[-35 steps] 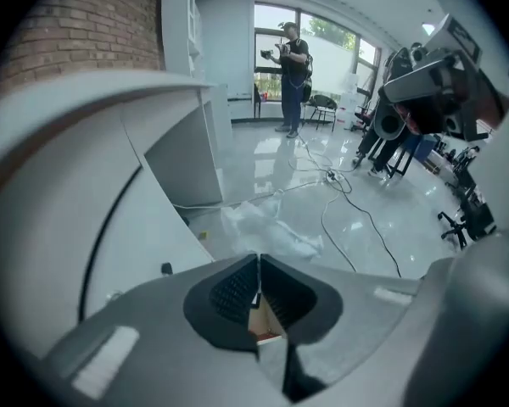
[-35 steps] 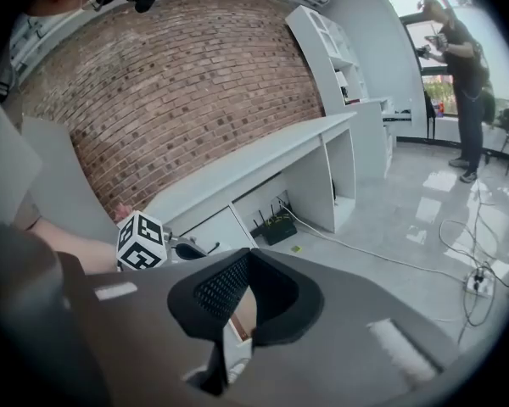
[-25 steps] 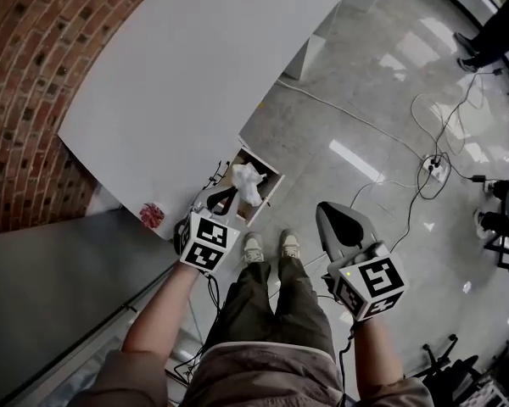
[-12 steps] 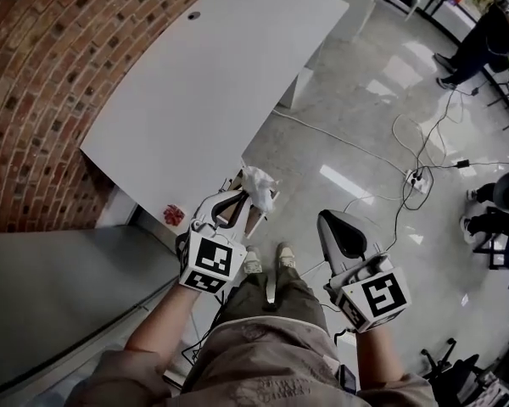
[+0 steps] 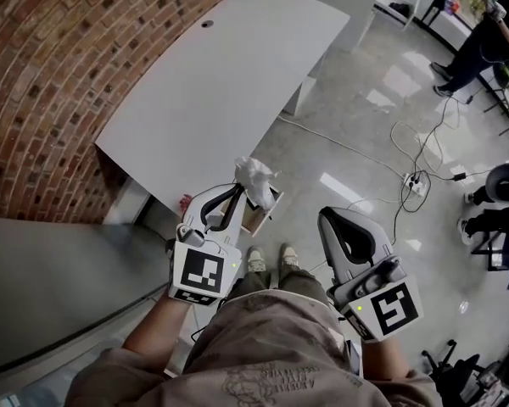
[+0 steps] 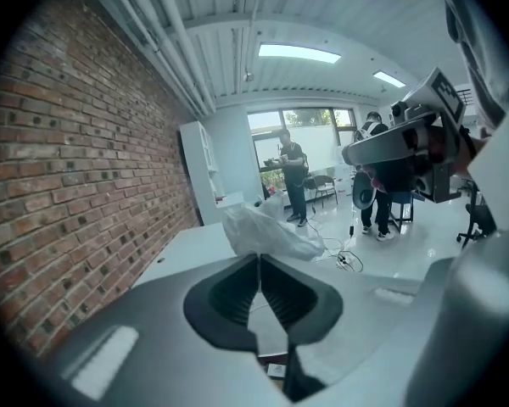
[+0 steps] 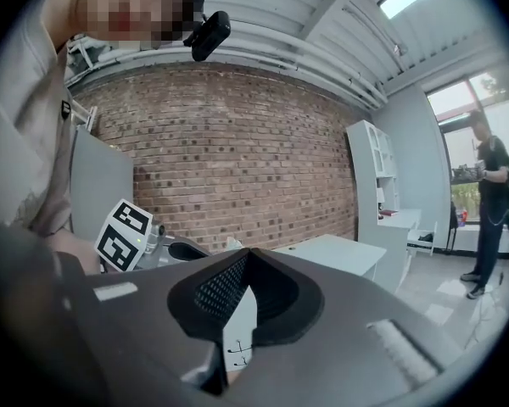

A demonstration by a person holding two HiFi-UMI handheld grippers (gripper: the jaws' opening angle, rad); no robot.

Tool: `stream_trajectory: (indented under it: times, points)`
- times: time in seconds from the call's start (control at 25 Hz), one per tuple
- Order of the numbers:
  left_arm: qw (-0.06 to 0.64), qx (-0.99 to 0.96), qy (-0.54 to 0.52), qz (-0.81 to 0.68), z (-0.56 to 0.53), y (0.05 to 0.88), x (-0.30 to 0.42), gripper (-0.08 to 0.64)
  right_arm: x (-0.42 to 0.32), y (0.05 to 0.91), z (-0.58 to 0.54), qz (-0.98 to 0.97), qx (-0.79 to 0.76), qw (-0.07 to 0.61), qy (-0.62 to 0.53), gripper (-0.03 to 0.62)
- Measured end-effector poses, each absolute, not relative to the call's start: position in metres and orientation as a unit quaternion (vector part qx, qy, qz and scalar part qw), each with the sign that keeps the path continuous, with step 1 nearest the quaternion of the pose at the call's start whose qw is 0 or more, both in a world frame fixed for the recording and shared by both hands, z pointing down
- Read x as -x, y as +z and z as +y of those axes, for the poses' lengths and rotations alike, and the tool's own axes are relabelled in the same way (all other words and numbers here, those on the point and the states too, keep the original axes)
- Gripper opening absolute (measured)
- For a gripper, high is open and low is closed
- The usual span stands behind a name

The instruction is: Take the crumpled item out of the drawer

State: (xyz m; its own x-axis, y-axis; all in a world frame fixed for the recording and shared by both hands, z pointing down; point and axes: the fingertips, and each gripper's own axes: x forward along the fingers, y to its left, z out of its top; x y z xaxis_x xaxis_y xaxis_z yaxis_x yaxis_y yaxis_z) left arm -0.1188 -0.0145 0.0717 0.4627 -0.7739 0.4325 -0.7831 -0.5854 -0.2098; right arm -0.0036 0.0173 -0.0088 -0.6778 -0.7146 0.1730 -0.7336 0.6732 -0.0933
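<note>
The crumpled item is a white wad pinched at the tips of my left gripper. It hangs above the small open wooden drawer under the desk's near corner. In the left gripper view the wad bulges just past the closed jaws of the left gripper. My right gripper is held to the right over the floor, apart from the drawer. Its jaws meet with nothing between them in the right gripper view.
A long white desk runs along the brick wall. A small red thing lies at its near corner. Cables and a power strip cross the glossy floor. People stand at the right. My shoes are below the drawer.
My left gripper has risen from the drawer with the white wad in it. The right gripper has stayed shut at the right, drifting slightly.
</note>
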Motion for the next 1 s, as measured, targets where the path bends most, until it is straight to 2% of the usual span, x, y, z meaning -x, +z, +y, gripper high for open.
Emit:
stream_trajectory:
  times: [0.64, 1.0]
  points:
    - [-0.016, -0.856, 0.216, -0.469, 0.014, 0.03, 0.141, 0.015, 0.033, -0.038, 0.036, -0.921, -0.383, 0.064, 0.04, 0.028]
    - [-0.023, -0.86, 0.215, -0.463, 0.012, 0.029, 0.142, 0.015, 0.026, -0.024, 0.031, -0.914, -0.392, 0.095, 0.046, 0.028]
